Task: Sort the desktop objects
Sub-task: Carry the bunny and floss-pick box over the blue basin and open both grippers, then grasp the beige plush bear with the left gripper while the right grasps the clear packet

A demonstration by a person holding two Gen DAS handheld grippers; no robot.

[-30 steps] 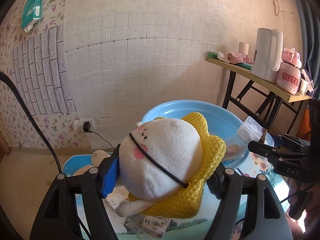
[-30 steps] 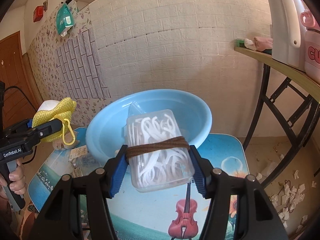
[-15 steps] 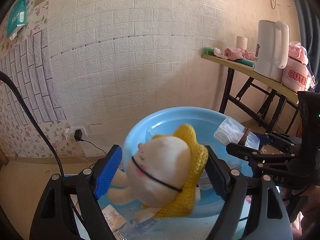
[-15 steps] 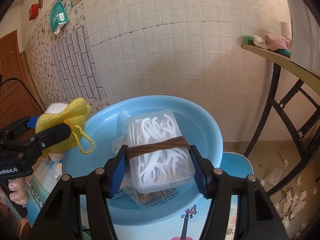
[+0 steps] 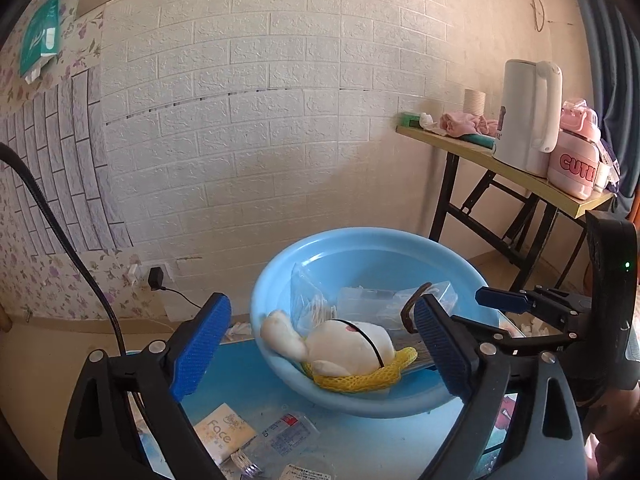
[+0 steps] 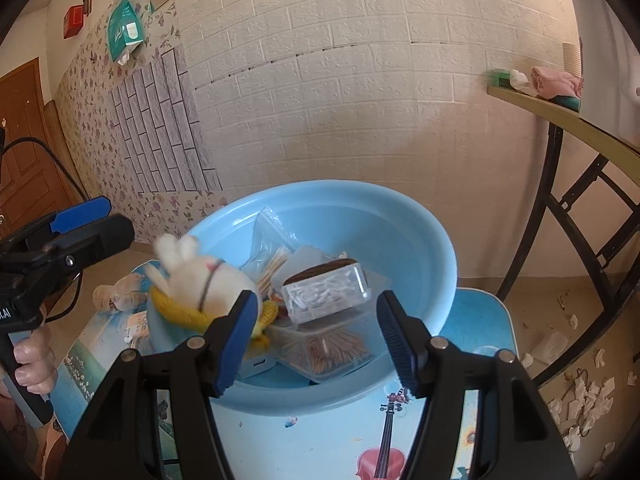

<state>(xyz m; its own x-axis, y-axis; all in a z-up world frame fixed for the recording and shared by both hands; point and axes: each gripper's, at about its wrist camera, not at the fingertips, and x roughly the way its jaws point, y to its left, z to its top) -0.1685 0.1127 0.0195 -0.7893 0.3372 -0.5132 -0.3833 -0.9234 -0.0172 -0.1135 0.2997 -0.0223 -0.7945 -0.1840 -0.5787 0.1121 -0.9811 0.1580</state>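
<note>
Left wrist view: the left gripper point(image 5: 320, 344), whose jaws have just been opening, stands wide and empty; the white plush rabbit in yellow netting point(image 5: 348, 354) lies ahead inside the round blue plastic basin point(image 5: 280, 280). Sachets point(image 5: 224, 432) below the jaws are judged still unsorted.

Right wrist view: the right gripper point(image 6: 316, 336), having just been opening, holds nothing; the clear plastic box bound with brown cord point(image 6: 326, 292) rests in the basin beyond its fingertips.

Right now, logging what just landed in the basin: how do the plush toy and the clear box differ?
The plush toy is soft, white, with yellow mesh, slumped at the blue basin's left rim. The clear box is rigid, see-through, bound by a brown band, resting tilted on other boxes mid-basin. Both lie loose; neither gripper touches them.
</note>
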